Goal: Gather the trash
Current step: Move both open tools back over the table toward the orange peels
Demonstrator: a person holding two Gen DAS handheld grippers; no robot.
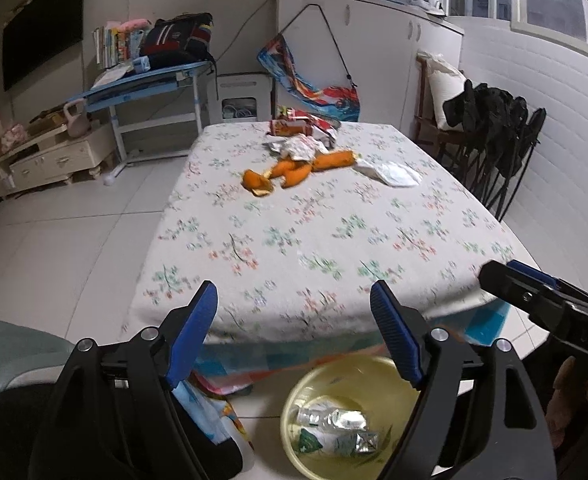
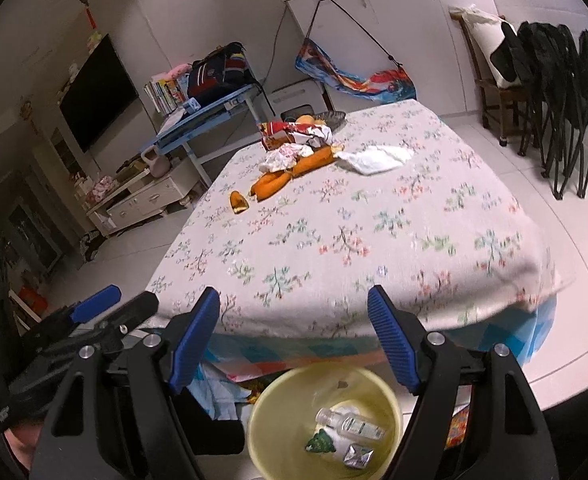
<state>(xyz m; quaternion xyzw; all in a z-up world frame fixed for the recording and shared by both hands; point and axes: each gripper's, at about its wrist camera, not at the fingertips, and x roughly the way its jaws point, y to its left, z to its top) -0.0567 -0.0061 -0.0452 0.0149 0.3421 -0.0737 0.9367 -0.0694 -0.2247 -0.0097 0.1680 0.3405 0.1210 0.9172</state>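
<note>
A yellow bin [image 1: 306, 396] [image 2: 261, 412] stands on the floor at the table's near edge, holding a clear bottle [image 2: 350, 424] and foil wrappers [image 1: 350, 426]. Trash lies at the far end of the floral tablecloth [image 1: 314, 240]: orange peels [image 1: 294, 170] [image 2: 281, 178], a white tissue [image 1: 390, 172] [image 2: 374, 158] and red snack wrappers [image 1: 302, 126] [image 2: 294, 132]. My left gripper [image 1: 294, 308] is open and empty above the bin. My right gripper [image 2: 294, 312] is open and empty too, beside it; it also shows at the left wrist view's right edge [image 1: 534, 296].
A blue desk [image 1: 145, 84] with a backpack and books stands at the back left, a low white cabinet [image 1: 49, 160] beside it. Black folded chairs [image 1: 502, 140] line the right wall. A colourful bag [image 1: 314, 80] hangs on the white cupboard behind the table.
</note>
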